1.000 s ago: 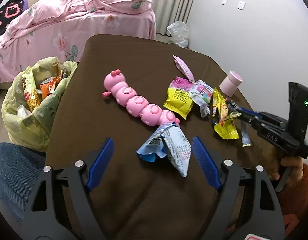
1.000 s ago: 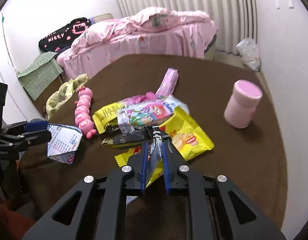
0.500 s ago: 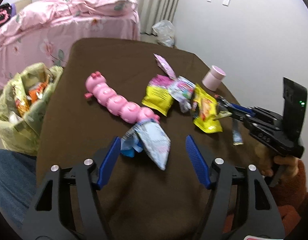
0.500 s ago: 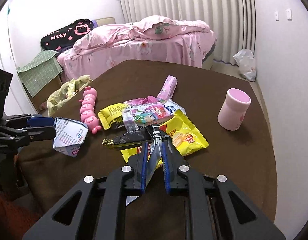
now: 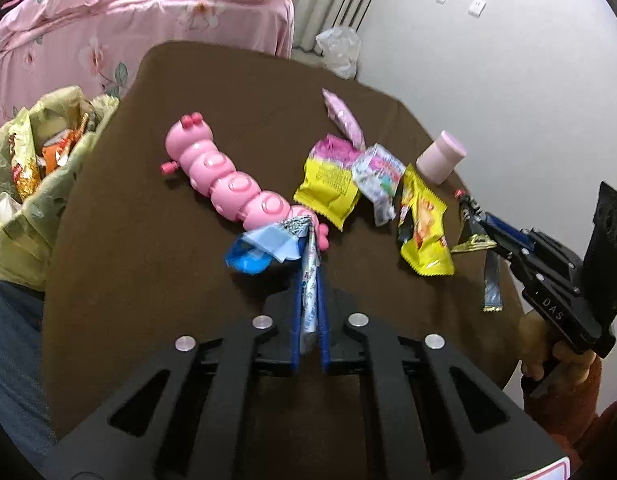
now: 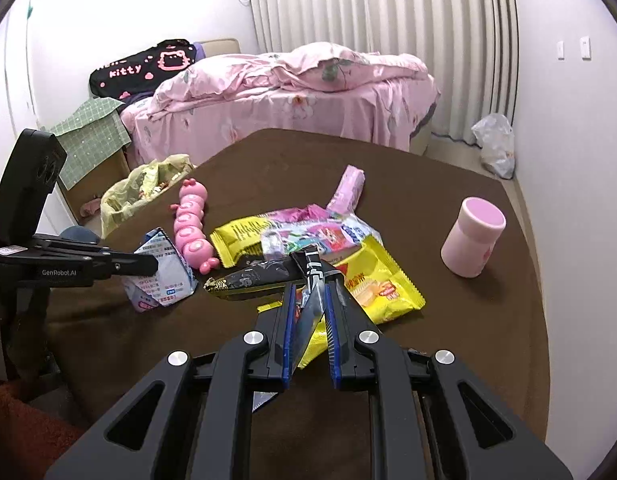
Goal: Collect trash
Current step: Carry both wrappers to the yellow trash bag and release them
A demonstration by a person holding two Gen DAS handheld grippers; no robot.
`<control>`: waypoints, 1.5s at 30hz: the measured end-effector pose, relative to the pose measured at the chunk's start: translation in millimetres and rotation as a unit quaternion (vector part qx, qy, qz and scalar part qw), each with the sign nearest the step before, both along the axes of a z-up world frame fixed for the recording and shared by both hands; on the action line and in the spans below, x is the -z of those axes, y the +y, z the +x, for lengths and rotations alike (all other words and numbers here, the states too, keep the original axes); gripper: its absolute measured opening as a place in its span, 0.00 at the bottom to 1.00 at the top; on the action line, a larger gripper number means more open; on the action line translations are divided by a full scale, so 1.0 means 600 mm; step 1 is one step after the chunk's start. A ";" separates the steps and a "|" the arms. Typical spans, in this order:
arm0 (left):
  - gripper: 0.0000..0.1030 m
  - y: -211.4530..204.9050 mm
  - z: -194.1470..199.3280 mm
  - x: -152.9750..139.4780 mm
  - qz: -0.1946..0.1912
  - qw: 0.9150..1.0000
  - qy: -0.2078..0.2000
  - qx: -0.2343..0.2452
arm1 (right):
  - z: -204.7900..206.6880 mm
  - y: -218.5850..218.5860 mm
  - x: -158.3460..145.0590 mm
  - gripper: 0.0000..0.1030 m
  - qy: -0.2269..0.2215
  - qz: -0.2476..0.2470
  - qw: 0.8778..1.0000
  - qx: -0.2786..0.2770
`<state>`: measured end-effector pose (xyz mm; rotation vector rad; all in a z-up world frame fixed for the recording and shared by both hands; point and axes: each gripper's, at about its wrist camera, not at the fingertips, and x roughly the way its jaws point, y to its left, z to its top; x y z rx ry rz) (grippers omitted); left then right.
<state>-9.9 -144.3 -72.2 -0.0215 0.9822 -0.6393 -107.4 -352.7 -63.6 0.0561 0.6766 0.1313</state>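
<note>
notably, the left gripper (image 5: 310, 248) had just closed flat on the blue-and-white wrapper (image 5: 268, 244), which touched the pink caterpillar toy (image 5: 228, 184); lifting could drag the toy, or the thin foil could slip. the right gripper (image 6: 314, 280), nearly closed, pinched a black wrapper (image 6: 260, 276) above the table (image 6: 468, 320). both pointed steeply down; the trash bag (image 5: 24, 184) sat beside the table's left edge.

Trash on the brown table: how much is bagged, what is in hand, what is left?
Done: the green bag beside the table already holds wrappers. In hand: the left claw has just closed on the blue-white wrapper; the right claw grips a dark wrapper. Left: the yellow packets and pink wrappers. The pink caterpillar toy and pink cup look like non-trash.
</note>
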 end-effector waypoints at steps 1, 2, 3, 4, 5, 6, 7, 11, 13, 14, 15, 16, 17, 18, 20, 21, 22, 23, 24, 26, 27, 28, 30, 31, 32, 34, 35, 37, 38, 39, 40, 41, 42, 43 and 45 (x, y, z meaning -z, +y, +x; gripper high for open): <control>0.06 0.004 -0.004 -0.007 -0.004 1.000 -0.009 -0.002 | 0.000 0.001 -0.003 0.14 -0.002 0.002 1.000 -0.001; 0.06 0.008 -0.009 -0.016 -0.007 1.000 -0.020 -0.003 | 0.000 0.002 -0.006 0.14 -0.003 0.003 1.000 -0.002; 0.06 0.010 -0.012 -0.023 -0.009 1.000 -0.029 -0.004 | 0.001 0.004 -0.010 0.14 -0.005 0.005 1.000 -0.003; 0.06 0.014 -0.017 -0.032 -0.011 0.999 -0.042 -0.004 | 0.002 0.006 -0.014 0.14 -0.007 0.005 1.000 -0.005; 0.06 0.017 -0.022 -0.041 -0.014 0.998 -0.055 -0.005 | 0.002 0.009 -0.017 0.14 -0.009 0.005 1.000 -0.007; 0.06 0.019 -0.025 -0.048 -0.016 0.998 -0.064 -0.005 | 0.001 0.014 -0.022 0.14 -0.011 0.002 1.000 -0.009; 0.06 0.021 -0.028 -0.055 -0.017 0.997 -0.073 -0.005 | 0.001 0.019 -0.026 0.14 -0.013 -0.001 1.000 -0.011; 0.06 0.037 -0.032 -0.074 -0.023 0.995 -0.092 -0.011 | -0.003 0.038 -0.049 0.14 -0.028 -0.012 0.999 -0.023; 0.06 0.049 -0.029 -0.082 -0.027 0.995 -0.099 -0.018 | -0.002 0.047 -0.058 0.14 -0.034 -0.015 0.999 -0.029; 0.06 0.057 -0.027 -0.087 -0.028 0.994 -0.104 -0.024 | 0.000 0.051 -0.063 0.14 -0.037 -0.016 0.999 -0.032; 0.06 0.066 -0.025 -0.091 -0.027 0.993 -0.109 -0.030 | 0.005 0.058 -0.071 0.14 -0.041 -0.017 0.998 -0.036; 0.06 0.075 -0.022 -0.097 -0.026 0.992 -0.116 -0.038 | 0.009 0.062 -0.077 0.14 -0.044 -0.018 0.998 -0.039; 0.06 0.086 -0.018 -0.102 -0.024 0.991 -0.122 -0.046 | 0.017 0.070 -0.087 0.14 -0.048 -0.017 0.998 -0.045; 0.06 0.095 -0.014 -0.107 -0.023 0.990 -0.125 -0.052 | 0.021 0.075 -0.093 0.14 -0.051 -0.016 0.997 -0.049; 0.06 0.120 -0.004 -0.118 -0.023 0.988 -0.136 -0.069 | 0.034 0.091 -0.110 0.14 -0.059 -0.016 0.996 -0.061; 0.06 0.129 -0.001 -0.122 -0.023 0.987 -0.140 -0.074 | 0.043 0.101 -0.119 0.14 -0.063 -0.017 0.995 -0.069; 0.06 0.144 0.003 -0.129 -0.022 0.985 -0.148 -0.083 | 0.051 0.111 -0.126 0.14 -0.066 -0.018 0.995 -0.075; 0.06 0.154 0.006 -0.132 -0.021 0.984 -0.153 -0.087 | 0.058 0.120 -0.131 0.14 -0.068 -0.019 0.994 -0.081; 0.06 0.164 0.008 -0.134 -0.020 0.983 -0.158 -0.091 | 0.068 0.135 -0.138 0.14 -0.069 -0.020 0.993 -0.089; 0.06 0.189 0.021 -0.137 -0.016 0.981 -0.166 -0.104 | 0.084 0.156 -0.145 0.14 -0.069 -0.022 0.992 -0.102; 0.06 0.202 0.027 -0.137 -0.014 0.979 -0.168 -0.111 | 0.096 0.171 -0.147 0.14 -0.069 -0.024 0.991 -0.110; 0.06 0.222 0.041 -0.135 -0.012 0.978 -0.168 -0.125 | 0.108 0.186 -0.148 0.14 -0.067 -0.026 0.990 -0.118; 0.06 0.250 0.064 -0.133 -0.012 0.975 -0.166 -0.146 | 0.129 0.207 -0.148 0.14 -0.062 -0.032 0.989 -0.129; 0.06 0.273 0.085 -0.129 -0.011 0.973 -0.163 -0.164 | 0.142 0.218 -0.147 0.14 -0.060 -0.036 0.988 -0.135; 0.06 0.289 0.099 -0.126 -0.009 0.971 -0.162 -0.177 | 0.155 0.230 -0.146 0.14 -0.058 -0.041 0.988 -0.140; 0.06 0.324 0.131 -0.118 -0.003 0.965 -0.161 -0.206 | 0.187 0.254 -0.145 0.14 -0.053 -0.050 0.985 -0.155; 0.06 0.335 0.141 -0.113 -0.004 0.964 -0.159 -0.215 | 0.198 0.260 -0.144 0.14 -0.051 -0.052 0.984 -0.159; 0.06 0.360 0.168 -0.098 -0.010 0.961 -0.150 -0.232 | 0.237 0.282 -0.141 0.14 -0.045 -0.052 0.983 -0.171; 0.06 0.371 0.184 -0.087 -0.016 0.961 -0.140 -0.238 | 0.251 0.289 -0.139 0.14 -0.041 -0.050 0.983 -0.175; 0.06 0.377 0.195 -0.078 -0.021 0.961 -0.132 -0.242 | 0.276 0.300 -0.136 0.14 -0.036 -0.045 0.982 -0.180; 0.06 0.384 0.209 -0.066 -0.028 0.962 -0.121 -0.244 | 0.293 0.309 -0.133 0.14 -0.032 -0.042 0.982 -0.183; 0.06 0.388 0.222 -0.054 -0.035 0.963 -0.110 -0.243 | 0.318 0.320 -0.129 0.14 -0.025 -0.036 0.981 -0.189; 0.06 0.389 0.231 -0.045 -0.037 0.964 -0.102 -0.243 | 0.334 0.329 -0.125 0.14 -0.019 -0.032 0.981 -0.192; 0.06 0.391 0.241 -0.037 -0.037 0.965 -0.096 -0.243 | 0.350 0.338 -0.120 0.14 -0.012 -0.028 0.980 -0.196; 0.06 0.395 0.253 -0.024 -0.034 0.965 -0.088 -0.245 | 0.384 0.359 -0.111 0.14 0.001 -0.020 0.978 -0.206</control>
